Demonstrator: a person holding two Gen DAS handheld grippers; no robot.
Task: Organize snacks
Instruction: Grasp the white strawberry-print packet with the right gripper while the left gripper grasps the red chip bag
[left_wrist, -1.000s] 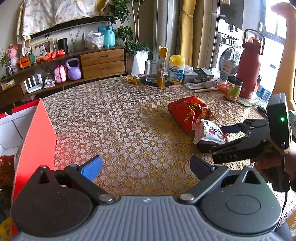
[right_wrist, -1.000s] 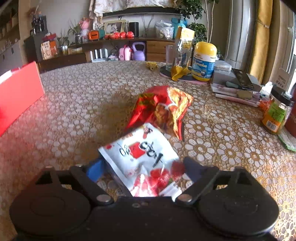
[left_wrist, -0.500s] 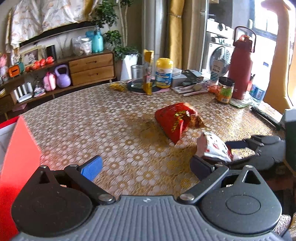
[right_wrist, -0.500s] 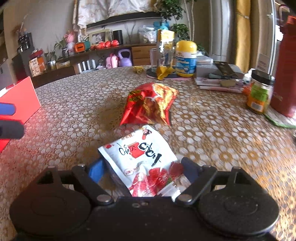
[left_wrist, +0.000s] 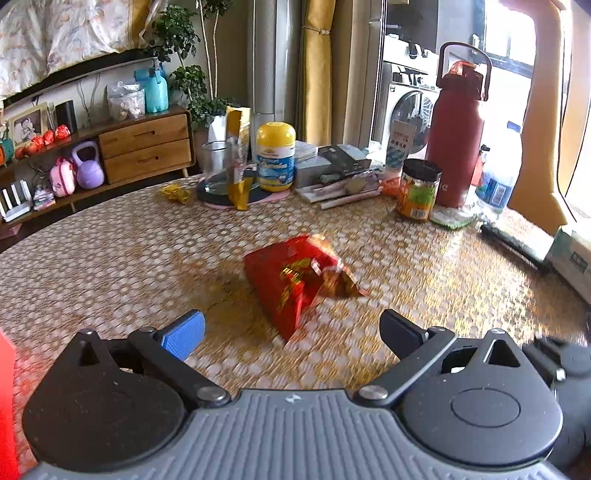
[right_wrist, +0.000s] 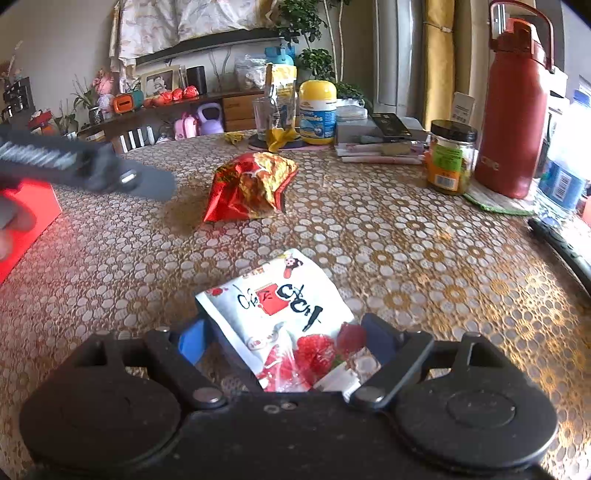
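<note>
While both grippers sit low over the patterned table (left_wrist: 110, 258), conditions read as follows.

Left gripper (left_wrist: 291, 330): jaws spread wide with nothing between them; the blue pad (left_wrist: 184, 334) and the dark pad stand apart over bare tablecloth, pointed toward the red packet.

Right gripper (right_wrist: 282, 338): jaws set wide around the lower end of the white snack packet (right_wrist: 280, 306), 1 finger at each side edge; the packet's bottom runs back into the gripper body. Whether the pads actually press the packet cannot be told.

White snack packet: carries a strawberry print and dark lettering; its upper end juts forward past the fingers above the tablecloth.

Red snack packet (left_wrist: 295, 280): crumpled, lying alone on the table near its middle, ahead of both grippers and touched by neither.

Red box (right_wrist: 26, 218): at the left edge of the table in the right wrist view, well apart from both packets.

Far table edge: yellow-capped bottle (left_wrist: 276, 157), glass (left_wrist: 216, 158), jar with dark lid (left_wrist: 419, 188) and tall red flask (left_wrist: 458, 129), all upright.

Image quality: left wrist view is motion-blurred in the foreground.
</note>
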